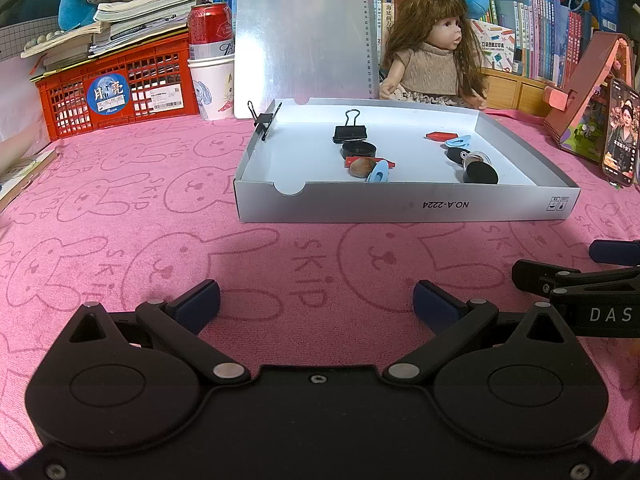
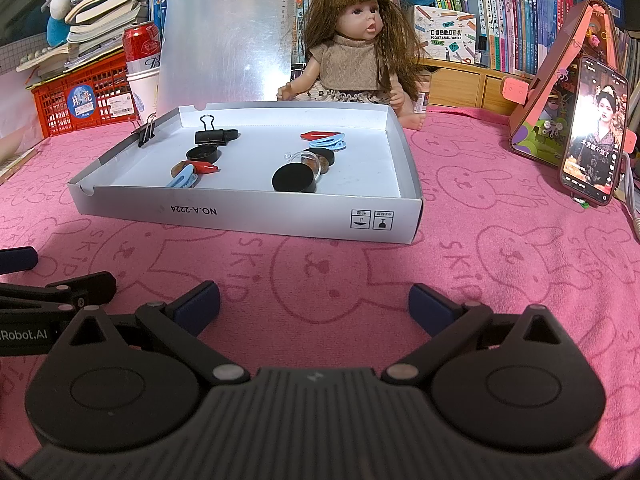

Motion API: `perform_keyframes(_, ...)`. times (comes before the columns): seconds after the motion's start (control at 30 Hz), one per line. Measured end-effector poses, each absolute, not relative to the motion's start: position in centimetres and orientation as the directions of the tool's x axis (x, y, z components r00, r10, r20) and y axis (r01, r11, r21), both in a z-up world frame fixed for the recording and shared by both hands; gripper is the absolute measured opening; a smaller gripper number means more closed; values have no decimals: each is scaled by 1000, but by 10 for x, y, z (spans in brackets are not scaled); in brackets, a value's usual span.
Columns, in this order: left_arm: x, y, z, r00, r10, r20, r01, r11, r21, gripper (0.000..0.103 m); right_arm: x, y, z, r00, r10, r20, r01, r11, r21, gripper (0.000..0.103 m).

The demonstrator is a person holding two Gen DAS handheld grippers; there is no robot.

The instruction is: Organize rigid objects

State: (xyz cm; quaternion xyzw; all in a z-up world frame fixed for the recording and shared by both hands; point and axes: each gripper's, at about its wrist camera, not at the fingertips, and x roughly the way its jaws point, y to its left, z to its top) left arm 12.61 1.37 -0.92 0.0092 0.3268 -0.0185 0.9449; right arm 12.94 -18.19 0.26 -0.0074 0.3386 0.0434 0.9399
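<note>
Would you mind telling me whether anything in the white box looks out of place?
One small binder clip is clamped upright on the white box wall's left rim, while the other small items lie loose inside.

Both wrist views sit low and near the pink cloth (image 1: pixel 160 208), side by side, facing the shared box (image 2: pixel 248 216).

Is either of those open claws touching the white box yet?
Apart. In both wrist views, bare pink cloth lies between the white box and the open left gripper and right gripper.
</note>
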Motion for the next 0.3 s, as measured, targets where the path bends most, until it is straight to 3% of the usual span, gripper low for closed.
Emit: perform_keyframes(0.3, 126, 14, -9, 786, -29, -618, 41, 999, 6, 103, 129, -181, 2, 767, 76, -637, -87, 996, 15, 103)
